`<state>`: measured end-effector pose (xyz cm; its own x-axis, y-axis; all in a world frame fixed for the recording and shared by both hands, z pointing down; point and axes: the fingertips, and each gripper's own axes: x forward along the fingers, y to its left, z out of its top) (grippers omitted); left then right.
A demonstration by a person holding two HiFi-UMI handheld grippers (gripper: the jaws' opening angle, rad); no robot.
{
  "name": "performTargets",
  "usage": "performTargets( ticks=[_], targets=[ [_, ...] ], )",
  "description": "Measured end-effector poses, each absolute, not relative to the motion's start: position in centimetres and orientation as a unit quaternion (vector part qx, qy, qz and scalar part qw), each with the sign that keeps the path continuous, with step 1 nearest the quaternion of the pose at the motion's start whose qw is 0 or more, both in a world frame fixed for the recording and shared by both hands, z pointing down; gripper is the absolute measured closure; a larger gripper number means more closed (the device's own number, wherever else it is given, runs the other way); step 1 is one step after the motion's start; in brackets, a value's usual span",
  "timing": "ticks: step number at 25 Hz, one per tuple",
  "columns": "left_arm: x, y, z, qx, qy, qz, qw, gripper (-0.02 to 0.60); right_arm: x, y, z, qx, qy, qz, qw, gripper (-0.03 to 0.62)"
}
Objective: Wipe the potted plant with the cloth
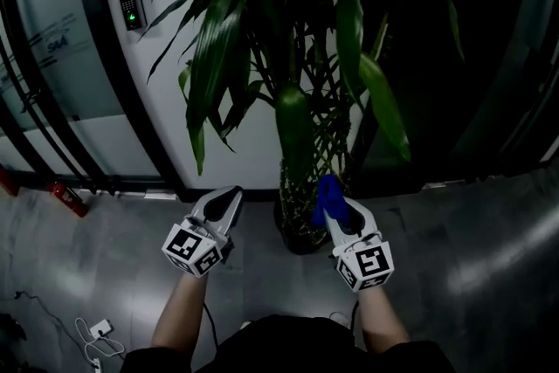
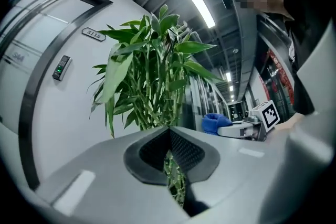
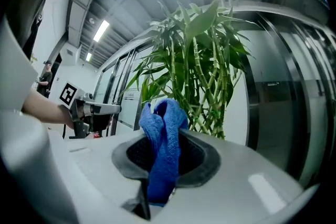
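A tall potted plant [image 1: 288, 57] with long green leaves and braided stems rises from a dark pot [image 1: 301, 233] on the floor, between my two grippers. My right gripper [image 1: 333, 198] is shut on a blue cloth [image 1: 327, 196], held just right of the pot; in the right gripper view the blue cloth [image 3: 163, 149] bulges out between the jaws with the plant [image 3: 202, 71] beyond. My left gripper [image 1: 229, 203] sits left of the pot, shut with nothing in it. In the left gripper view the plant [image 2: 149, 71] stands ahead and the blue cloth [image 2: 215, 122] shows at right.
A white wall with a card reader [image 1: 130, 6] and a dark-framed glass door [image 1: 52, 57] stand behind the plant at left. Dark glass panels [image 1: 489, 57] fill the right. A white cable and plug [image 1: 98, 332] lie on the grey floor at lower left.
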<state>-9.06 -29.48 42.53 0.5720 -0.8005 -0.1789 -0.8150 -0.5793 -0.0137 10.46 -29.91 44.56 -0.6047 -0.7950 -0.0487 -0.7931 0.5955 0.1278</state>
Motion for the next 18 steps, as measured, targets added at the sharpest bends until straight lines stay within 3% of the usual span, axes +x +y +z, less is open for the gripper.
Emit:
performTargets(
  ticks=[11,18],
  targets=[
    [1.5,-27.9,43.9,-0.775,0.626,0.084,0.023,0.575,24.6,-33.8,42.4,0.333,-0.938,-0.097,0.001,0.507],
    [5.4,-25.0,42.0,-0.734,0.676,0.059,0.031,0.575,26.1,-33.7,41.4,0.262,-0.959,-0.107,-0.016,0.507]
  ],
)
